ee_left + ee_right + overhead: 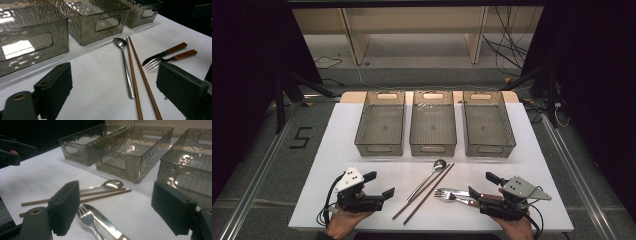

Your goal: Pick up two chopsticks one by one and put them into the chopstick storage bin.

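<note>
A person holds a two-jaw gripper in each hand at the near edge of a white table (337,130). The left gripper (379,185) has its jaws spread wide and holds nothing. The right gripper (479,185) is also wide open and empty.

Just ahead of the right gripper, between its jaws in the right gripper view, lie a fork (87,218) and a table knife (103,221), side by side and touching, both with wooden handles pointing back toward that gripper. Between the two grippers lie a metal spoon (429,177) and a pair of wooden chopsticks (424,192), close alongside each other on a slant.

Beyond the cutlery, three clear smoky plastic bins stand in a row: left bin (380,122), middle bin (433,122) and right bin (488,122). All three look empty.

Judging by this, the sorting has not begun: every utensil is on the table and nothing is gripped. The fork and knife seem nearest to being picked up.
</note>
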`<state>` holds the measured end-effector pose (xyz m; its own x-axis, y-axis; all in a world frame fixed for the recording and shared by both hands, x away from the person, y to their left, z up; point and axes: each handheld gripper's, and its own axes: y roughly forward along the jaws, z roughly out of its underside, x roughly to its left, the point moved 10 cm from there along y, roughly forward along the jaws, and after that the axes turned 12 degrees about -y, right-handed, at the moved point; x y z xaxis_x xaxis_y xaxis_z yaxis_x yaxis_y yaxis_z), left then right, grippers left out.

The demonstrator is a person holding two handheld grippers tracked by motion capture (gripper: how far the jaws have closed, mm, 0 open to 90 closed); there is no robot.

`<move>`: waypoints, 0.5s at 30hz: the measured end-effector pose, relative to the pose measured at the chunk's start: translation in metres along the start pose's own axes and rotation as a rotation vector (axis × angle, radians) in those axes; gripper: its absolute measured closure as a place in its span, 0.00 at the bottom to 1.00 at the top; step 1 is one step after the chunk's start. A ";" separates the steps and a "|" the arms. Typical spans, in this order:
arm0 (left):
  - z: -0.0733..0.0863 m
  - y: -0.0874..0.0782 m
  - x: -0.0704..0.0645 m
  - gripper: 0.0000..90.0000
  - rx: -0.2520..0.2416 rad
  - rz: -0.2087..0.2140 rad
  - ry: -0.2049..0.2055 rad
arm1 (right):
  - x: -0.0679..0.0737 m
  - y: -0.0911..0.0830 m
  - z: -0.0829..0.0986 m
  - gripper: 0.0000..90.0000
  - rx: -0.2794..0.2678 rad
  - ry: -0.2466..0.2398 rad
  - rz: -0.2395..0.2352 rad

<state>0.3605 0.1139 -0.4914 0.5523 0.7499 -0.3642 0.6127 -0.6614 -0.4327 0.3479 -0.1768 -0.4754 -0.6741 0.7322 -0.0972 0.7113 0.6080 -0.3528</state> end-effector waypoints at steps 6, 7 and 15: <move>0.001 0.001 0.001 0.14 0.018 -0.010 -0.003 | 0.000 0.000 0.000 0.26 0.003 0.000 0.002; 0.001 0.002 0.001 0.14 0.026 -0.013 -0.006 | 0.000 0.000 0.000 0.26 0.003 0.000 0.002; 0.001 0.004 -0.002 0.15 0.131 -0.065 -0.005 | 0.000 0.002 0.002 0.26 0.021 -0.001 0.000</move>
<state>0.3616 0.1099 -0.4932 0.5106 0.7914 -0.3361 0.5679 -0.6039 -0.5593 0.3485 -0.1764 -0.4778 -0.6745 0.7317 -0.0983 0.7067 0.6014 -0.3727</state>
